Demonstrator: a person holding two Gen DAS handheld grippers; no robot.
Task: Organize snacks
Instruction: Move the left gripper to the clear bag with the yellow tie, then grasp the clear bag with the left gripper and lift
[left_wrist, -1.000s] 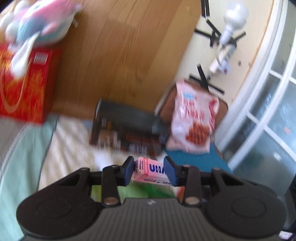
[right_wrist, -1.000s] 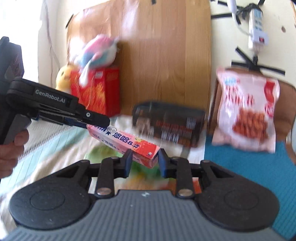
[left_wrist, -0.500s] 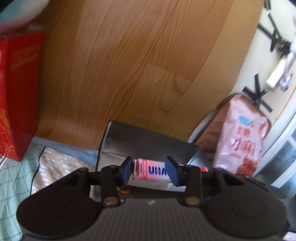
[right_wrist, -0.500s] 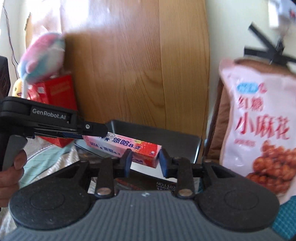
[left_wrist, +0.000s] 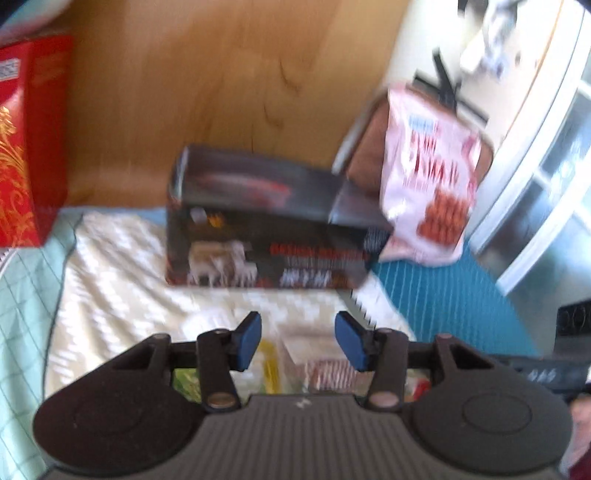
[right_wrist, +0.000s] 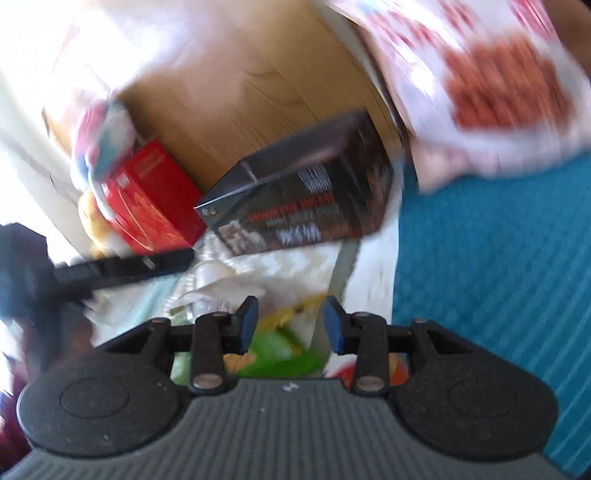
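My left gripper (left_wrist: 299, 339) has its jaws opening with nothing pressed between the blue pads (left_wrist: 251, 338). It hangs over blurred snack packets (left_wrist: 317, 369) on the bedspread. Beyond it a black snack box (left_wrist: 266, 236) lies against the wooden headboard (left_wrist: 207, 92), and a blurred reddish streak on the box's top cannot be made out. My right gripper (right_wrist: 291, 325) is tilted, its jaws also opening and gripping nothing, above a green and yellow packet (right_wrist: 280, 347). A pink snack bag (left_wrist: 432, 177) leans upright to the right of the black box (right_wrist: 306, 206).
A red gift box (left_wrist: 22, 147) stands at the left by the headboard, with a plush toy (right_wrist: 99, 147) on top of it. A teal mat (right_wrist: 498, 277) covers the right side. The left gripper (right_wrist: 122, 266) reaches in from the left of the right wrist view.
Both grippers held the pink box by its ends; now both have let go and opened, and the box is out of sight. Both views dropped toward the bedspread, and the right one rolled.
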